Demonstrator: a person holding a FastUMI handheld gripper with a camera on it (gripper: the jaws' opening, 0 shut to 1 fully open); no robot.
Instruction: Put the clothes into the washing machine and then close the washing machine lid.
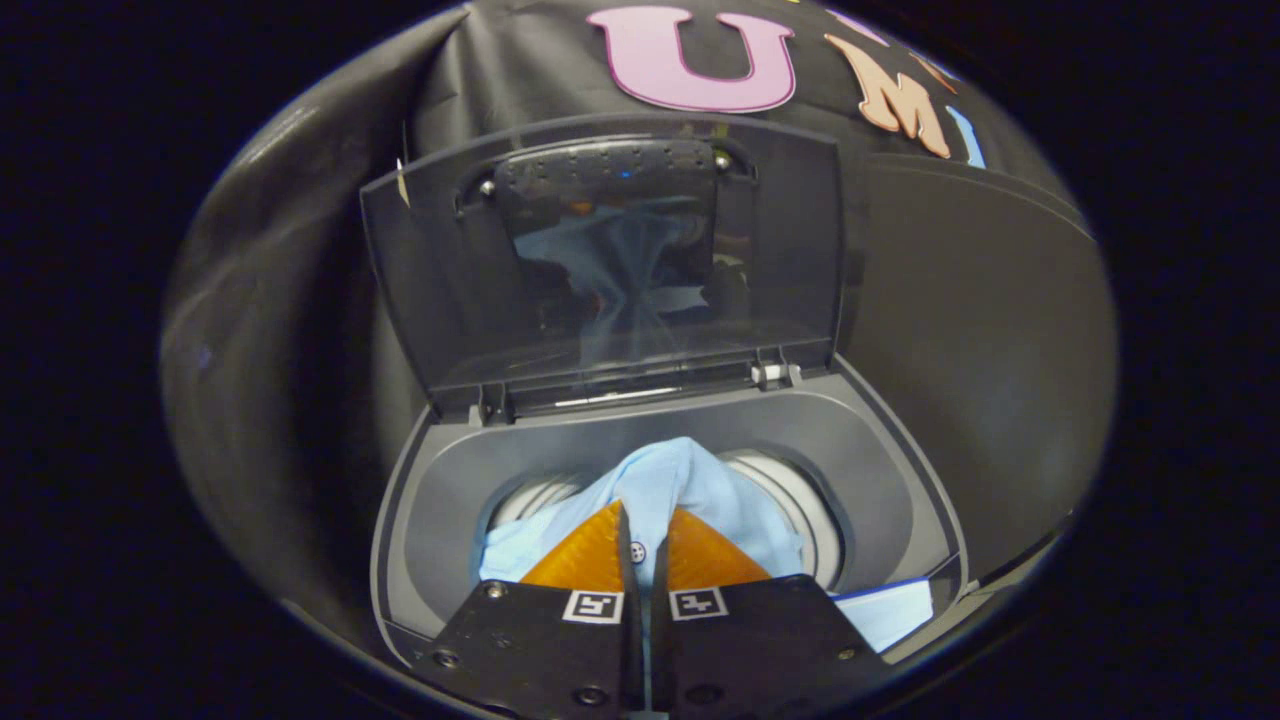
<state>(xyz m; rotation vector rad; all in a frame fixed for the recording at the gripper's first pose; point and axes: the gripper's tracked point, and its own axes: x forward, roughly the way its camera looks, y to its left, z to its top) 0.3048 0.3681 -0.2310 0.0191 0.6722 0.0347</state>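
The gripper [645, 540] has its two orange fingers [590, 555] clenched on a fold of the light blue shirt [670, 480], a button showing in the narrow slit between them. The shirt bunches up just ahead of the fingertips and hangs down into the washing machine [870, 470] drum. Beyond it, the lid [790, 250] stands upright, open.

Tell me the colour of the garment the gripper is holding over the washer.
Light blue, seen in the gripper view: the garment is pinched in the gripper.
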